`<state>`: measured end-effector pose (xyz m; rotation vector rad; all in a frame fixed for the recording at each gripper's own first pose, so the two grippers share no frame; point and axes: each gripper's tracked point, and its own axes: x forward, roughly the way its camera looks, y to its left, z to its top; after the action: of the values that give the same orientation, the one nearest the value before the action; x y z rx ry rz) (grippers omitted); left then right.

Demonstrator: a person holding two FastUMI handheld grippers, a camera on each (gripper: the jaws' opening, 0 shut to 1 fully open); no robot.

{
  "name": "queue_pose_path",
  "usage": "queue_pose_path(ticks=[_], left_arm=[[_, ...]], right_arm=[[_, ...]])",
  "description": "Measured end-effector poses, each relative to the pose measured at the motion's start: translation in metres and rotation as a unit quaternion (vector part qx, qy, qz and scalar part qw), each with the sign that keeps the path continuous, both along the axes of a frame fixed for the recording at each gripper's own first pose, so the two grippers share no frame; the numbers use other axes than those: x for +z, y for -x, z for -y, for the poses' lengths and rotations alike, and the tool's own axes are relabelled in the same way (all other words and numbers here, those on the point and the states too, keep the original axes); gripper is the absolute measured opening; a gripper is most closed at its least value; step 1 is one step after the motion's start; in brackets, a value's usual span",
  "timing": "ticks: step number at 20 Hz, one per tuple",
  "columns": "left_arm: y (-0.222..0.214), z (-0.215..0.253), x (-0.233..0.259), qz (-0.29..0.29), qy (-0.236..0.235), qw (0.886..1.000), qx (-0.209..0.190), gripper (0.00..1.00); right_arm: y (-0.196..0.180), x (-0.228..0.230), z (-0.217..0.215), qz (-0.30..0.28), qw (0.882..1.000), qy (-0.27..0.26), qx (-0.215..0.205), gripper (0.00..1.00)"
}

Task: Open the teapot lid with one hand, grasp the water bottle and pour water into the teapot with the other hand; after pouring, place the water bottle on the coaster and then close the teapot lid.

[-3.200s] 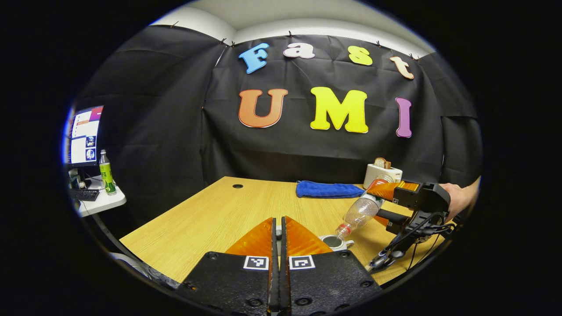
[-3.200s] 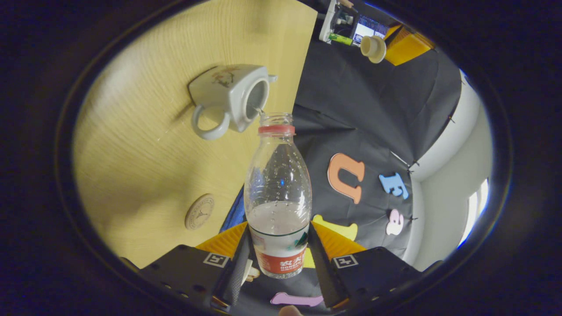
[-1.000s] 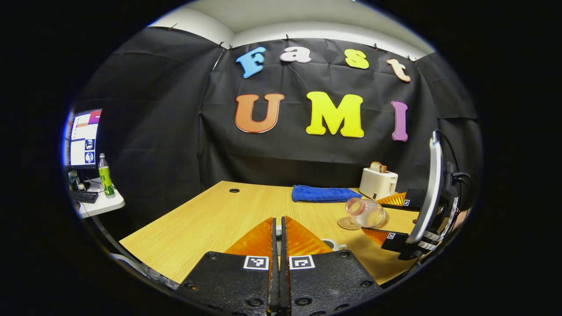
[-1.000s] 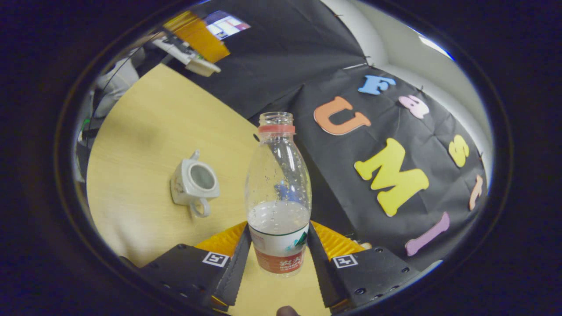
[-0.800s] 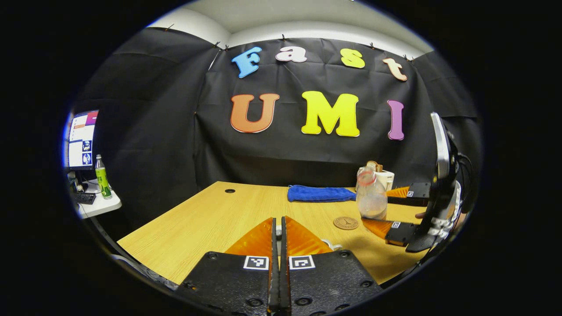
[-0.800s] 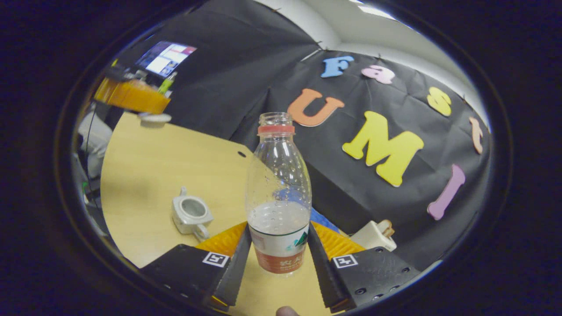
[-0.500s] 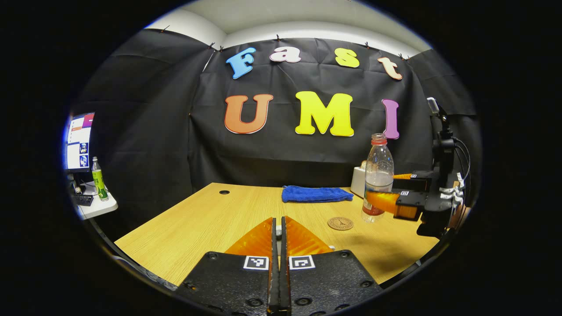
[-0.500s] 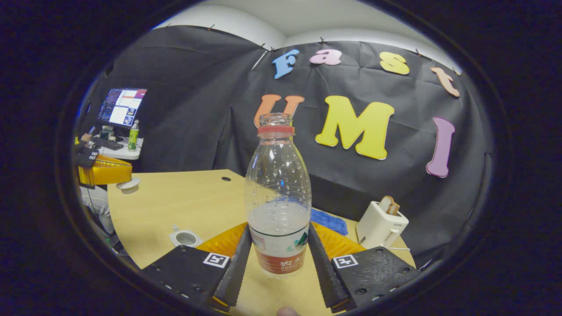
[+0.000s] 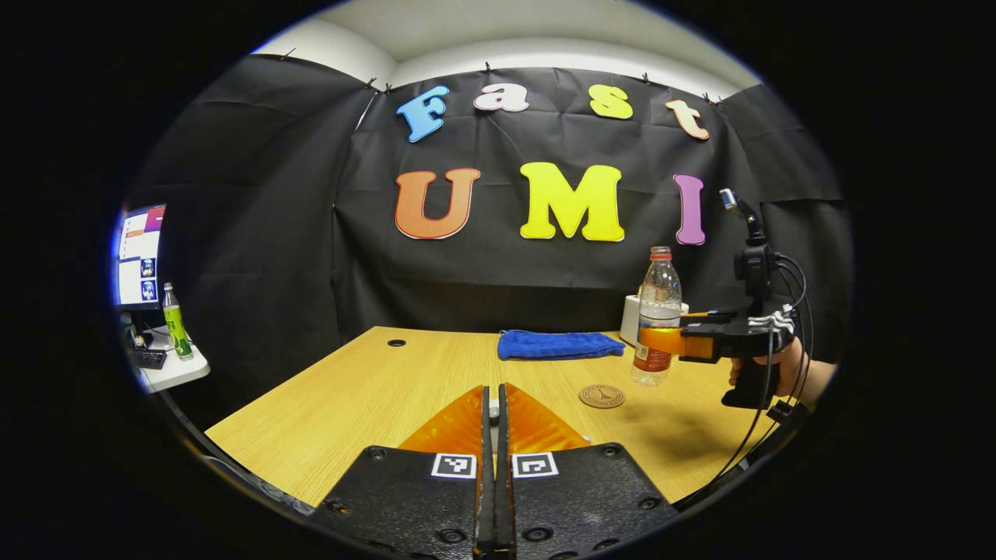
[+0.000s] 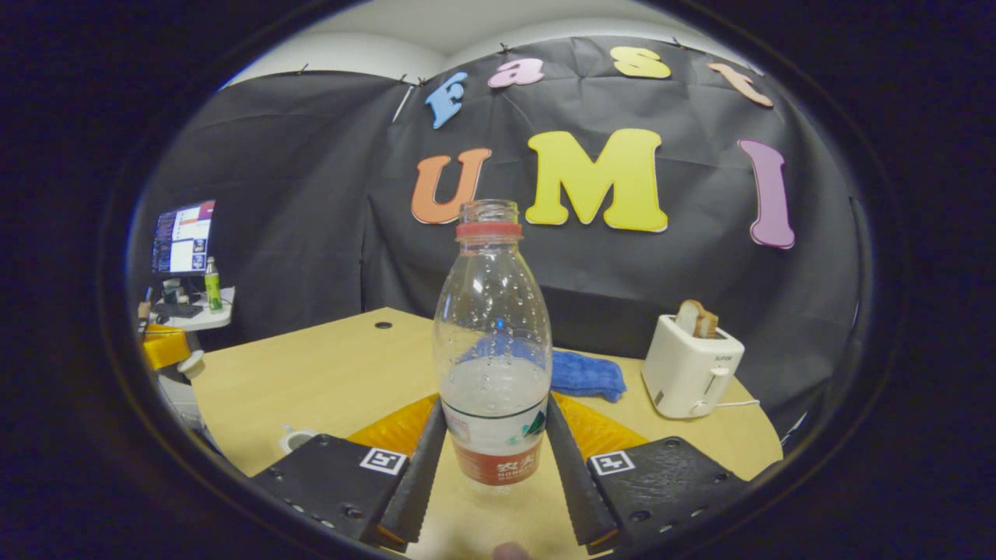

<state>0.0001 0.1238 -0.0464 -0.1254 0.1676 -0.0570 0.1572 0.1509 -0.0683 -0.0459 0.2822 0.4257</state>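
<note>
My right gripper (image 10: 495,420) is shut on the water bottle (image 10: 494,342), which stands upright, uncapped and partly full. In the left gripper view the water bottle (image 9: 657,319) is held by that right gripper (image 9: 675,341) low over the table, just right of the round coaster (image 9: 601,396) and behind it. My left gripper (image 9: 491,404) is shut on the teapot lid's knob (image 9: 493,403). In the right gripper view the left gripper (image 10: 167,346) is at the far left with the white lid (image 10: 191,364) under it. The open teapot (image 10: 296,438) peeks out at the lower left.
A blue cloth (image 9: 559,344) lies at the back of the wooden table (image 9: 373,389), and a white toaster (image 10: 691,369) with bread stands at the back right. A side table with a monitor and a green bottle (image 9: 175,319) is off to the left.
The right gripper has tipped the bottle from pouring over the teapot back to upright and carried it right, past the coaster. The left gripper has stayed shut and has barely moved.
</note>
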Motion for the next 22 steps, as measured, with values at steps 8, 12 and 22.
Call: queue_pose_path(ticks=[8,12,22], left_arm=[[0.001,-0.004,-0.001,-0.002,-0.004,1.0,0.004,0.03],[0.0,-0.008,-0.005,-0.007,-0.004,1.0,0.008,0.03],[-0.002,-0.009,-0.006,-0.009,-0.003,1.0,0.01,0.03]], right_arm=[[-0.064,-0.053,-0.017,-0.02,0.999,-0.026,-0.017,0.71],[-0.069,-0.073,-0.024,-0.034,0.999,-0.029,-0.016,0.71],[-0.073,-0.089,-0.023,-0.042,0.998,-0.034,-0.027,0.77]])
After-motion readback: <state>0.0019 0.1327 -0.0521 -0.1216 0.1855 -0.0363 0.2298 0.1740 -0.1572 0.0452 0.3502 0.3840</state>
